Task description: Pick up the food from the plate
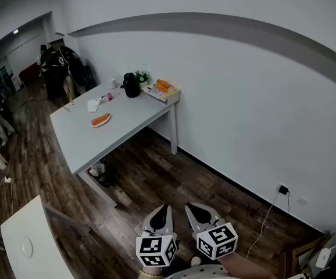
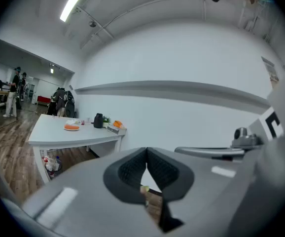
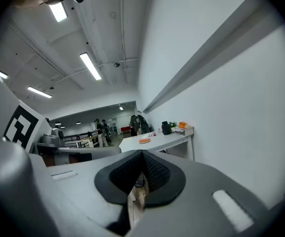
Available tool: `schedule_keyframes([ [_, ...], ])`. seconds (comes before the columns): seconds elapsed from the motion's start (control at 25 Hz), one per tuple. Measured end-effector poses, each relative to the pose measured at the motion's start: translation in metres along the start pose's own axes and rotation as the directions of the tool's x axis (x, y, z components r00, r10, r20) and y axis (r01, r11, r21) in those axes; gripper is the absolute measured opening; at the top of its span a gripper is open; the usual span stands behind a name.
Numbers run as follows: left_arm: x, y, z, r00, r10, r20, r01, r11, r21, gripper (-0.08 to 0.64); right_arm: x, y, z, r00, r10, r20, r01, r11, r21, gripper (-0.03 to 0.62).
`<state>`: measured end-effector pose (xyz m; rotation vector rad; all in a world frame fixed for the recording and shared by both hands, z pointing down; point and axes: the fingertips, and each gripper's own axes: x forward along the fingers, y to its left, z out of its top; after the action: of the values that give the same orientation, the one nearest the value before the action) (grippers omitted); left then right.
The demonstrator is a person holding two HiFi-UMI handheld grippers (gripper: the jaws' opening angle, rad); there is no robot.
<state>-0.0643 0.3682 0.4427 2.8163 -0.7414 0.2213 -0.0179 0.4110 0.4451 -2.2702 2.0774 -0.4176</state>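
An orange piece of food (image 1: 100, 119) lies on a small plate (image 1: 101, 124) on the white table (image 1: 121, 129), far ahead of me. The same food (image 2: 71, 126) shows small in the left gripper view, and the food (image 3: 144, 140) shows tiny in the right gripper view. My left gripper (image 1: 161, 213) and right gripper (image 1: 199, 213) hang side by side low over the wooden floor, well short of the table. Both are shut, tips touching, with nothing between them.
A black jug (image 1: 131, 85), a small plant (image 1: 142, 75), a box holding orange items (image 1: 164, 89), crumpled paper (image 1: 93, 104) and a small bottle (image 1: 106, 97) stand at the table's far end. Bottles (image 1: 98, 170) sit under it. People (image 1: 52, 63) stand at the back left. A wall socket with a cable (image 1: 282, 189) is at right.
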Motion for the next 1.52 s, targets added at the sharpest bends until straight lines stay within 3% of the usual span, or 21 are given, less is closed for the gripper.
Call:
schedule_keyframes([
  [0.44,0.015,0.003,-0.002,0.995,0.099,0.000,-0.099,0.995,-0.007,0.008,0.007,-0.020,0.000,0.996,0.087,-0.031,-0.088,0.996,-0.010,-0.002],
  [0.76,0.038,0.038,-0.008,0.984,0.178,-0.019,-0.178,0.983,-0.039,0.008,0.043,-0.027,-0.010,0.986,0.142,-0.088,-0.143,0.990,-0.010,-0.002],
  [1.16,0.125,0.119,0.029,0.984,0.178,0.006,-0.178,0.983,-0.047,0.008,0.165,-0.039,0.017,0.979,0.178,-0.095,-0.182,0.982,-0.040,-0.002],
  [1.52,0.192,0.220,0.072,0.976,0.215,0.024,-0.214,0.976,-0.038,0.008,0.295,-0.032,0.048,0.970,0.223,-0.093,-0.228,0.972,-0.057,-0.002],
])
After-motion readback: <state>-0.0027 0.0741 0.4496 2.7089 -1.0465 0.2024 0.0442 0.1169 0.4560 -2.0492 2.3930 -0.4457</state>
